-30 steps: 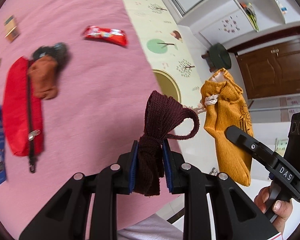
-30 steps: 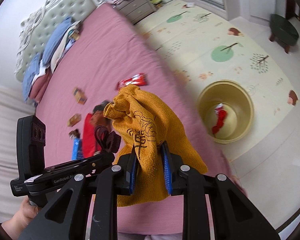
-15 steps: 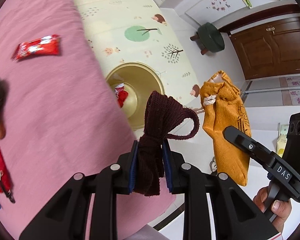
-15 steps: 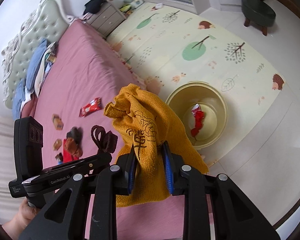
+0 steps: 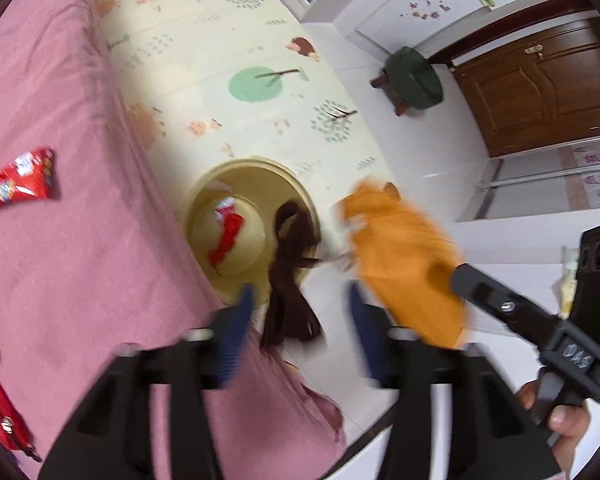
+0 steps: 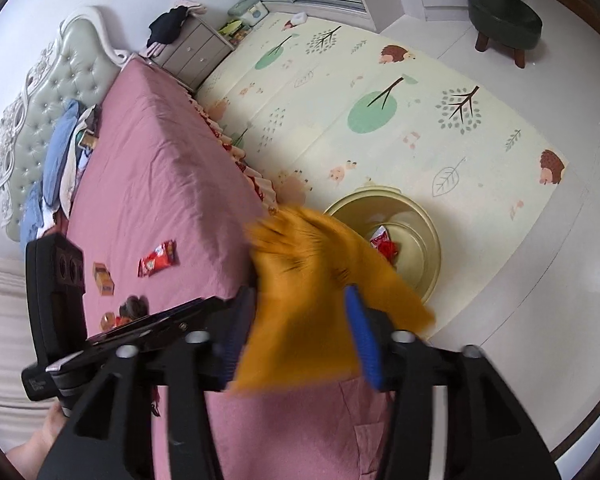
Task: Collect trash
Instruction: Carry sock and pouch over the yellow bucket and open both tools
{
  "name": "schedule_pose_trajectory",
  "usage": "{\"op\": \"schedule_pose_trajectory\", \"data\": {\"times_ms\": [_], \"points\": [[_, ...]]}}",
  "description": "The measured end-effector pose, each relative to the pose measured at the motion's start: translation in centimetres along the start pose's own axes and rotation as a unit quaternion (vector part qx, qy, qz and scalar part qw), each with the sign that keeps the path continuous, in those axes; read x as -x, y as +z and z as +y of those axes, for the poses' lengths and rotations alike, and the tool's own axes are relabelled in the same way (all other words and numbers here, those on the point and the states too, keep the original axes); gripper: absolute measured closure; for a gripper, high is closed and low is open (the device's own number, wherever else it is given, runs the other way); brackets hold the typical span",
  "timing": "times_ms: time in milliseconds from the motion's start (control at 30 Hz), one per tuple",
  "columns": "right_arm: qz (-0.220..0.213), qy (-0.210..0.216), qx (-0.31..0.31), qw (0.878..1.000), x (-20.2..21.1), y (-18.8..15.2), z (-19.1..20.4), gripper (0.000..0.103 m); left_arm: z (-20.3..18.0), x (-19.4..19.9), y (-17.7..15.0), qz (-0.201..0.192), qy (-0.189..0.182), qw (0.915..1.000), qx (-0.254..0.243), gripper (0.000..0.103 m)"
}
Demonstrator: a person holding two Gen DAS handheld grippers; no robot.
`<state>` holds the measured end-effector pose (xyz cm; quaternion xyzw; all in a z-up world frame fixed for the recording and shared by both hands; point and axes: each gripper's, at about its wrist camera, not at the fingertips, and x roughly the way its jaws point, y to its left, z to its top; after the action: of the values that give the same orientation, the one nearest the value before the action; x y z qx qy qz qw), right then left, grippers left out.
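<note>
- Left gripper point(image 5: 298, 322): fingers spread wide, gripping nothing; the dark brown cloth point(image 5: 290, 276) hangs loose between them, blurred.
- Right gripper point(image 6: 300, 334): fingers wide apart, the orange cloth point(image 6: 320, 296) loose between them, blurred.
- Just beyond both fingertips stands the yellow bin point(image 5: 204, 196) with a red wrapper point(image 5: 228, 232) inside.
- Left of the fingers, another red wrapper point(image 5: 18, 180) lies on the pink bed point(image 5: 60, 280).

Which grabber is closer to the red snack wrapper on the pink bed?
Probably the left gripper. It hangs at the bed's edge, the red snack wrapper on its left. The right gripper sits farther right, off the bed edge, the left gripper between it and the wrapper.
</note>
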<state>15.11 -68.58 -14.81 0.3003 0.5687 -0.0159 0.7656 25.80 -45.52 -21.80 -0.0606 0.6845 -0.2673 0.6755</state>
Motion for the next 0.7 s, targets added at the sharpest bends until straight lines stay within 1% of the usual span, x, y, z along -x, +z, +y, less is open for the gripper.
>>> {"op": "schedule_pose_trajectory", "data": {"times_ms": [67, 100, 167, 200, 467, 600, 700], "points": [[-0.004, -0.004, -0.002, 1.0, 0.1, 0.5, -0.1, 0.052, 0.4, 0.2, 0.4, 0.001, 0.003, 1.0, 0.006, 0.038], [-0.004, -0.005, -0.003, 1.0, 0.0, 0.8, 0.0, 0.052, 0.5, 0.3, 0.4, 0.003, 0.005, 1.0, 0.008, 0.034], [-0.002, -0.005, -0.003, 1.0, 0.0, 0.9, 0.2, 0.052, 0.8, 0.8, 0.3, 0.003, 0.006, 0.9999, 0.009, 0.033], [-0.001, -0.005, -0.003, 1.0, -0.1, 0.9, 0.3, 0.052, 0.9, 1.0, 0.2, 0.003, 0.008, 0.9999, 0.01, 0.03], [0.012, 0.007, 0.014, 1.0, -0.4, 0.0, 3.3, 0.052, 2.5, 3.1, -1.4, -0.006, 0.012, 0.9998, 0.018, 0.03], [0.019, 0.018, 0.033, 0.999, -0.6, -1.0, 6.0, 0.052, 4.2, 4.5, -2.7, -0.015, 0.016, 0.9993, 0.031, 0.03], [0.028, 0.025, 0.057, 0.998, -1.0, -2.1, 8.7, 0.052, 6.2, 5.8, -4.1, -0.021, 0.016, 0.9985, 0.048, 0.03]]}}
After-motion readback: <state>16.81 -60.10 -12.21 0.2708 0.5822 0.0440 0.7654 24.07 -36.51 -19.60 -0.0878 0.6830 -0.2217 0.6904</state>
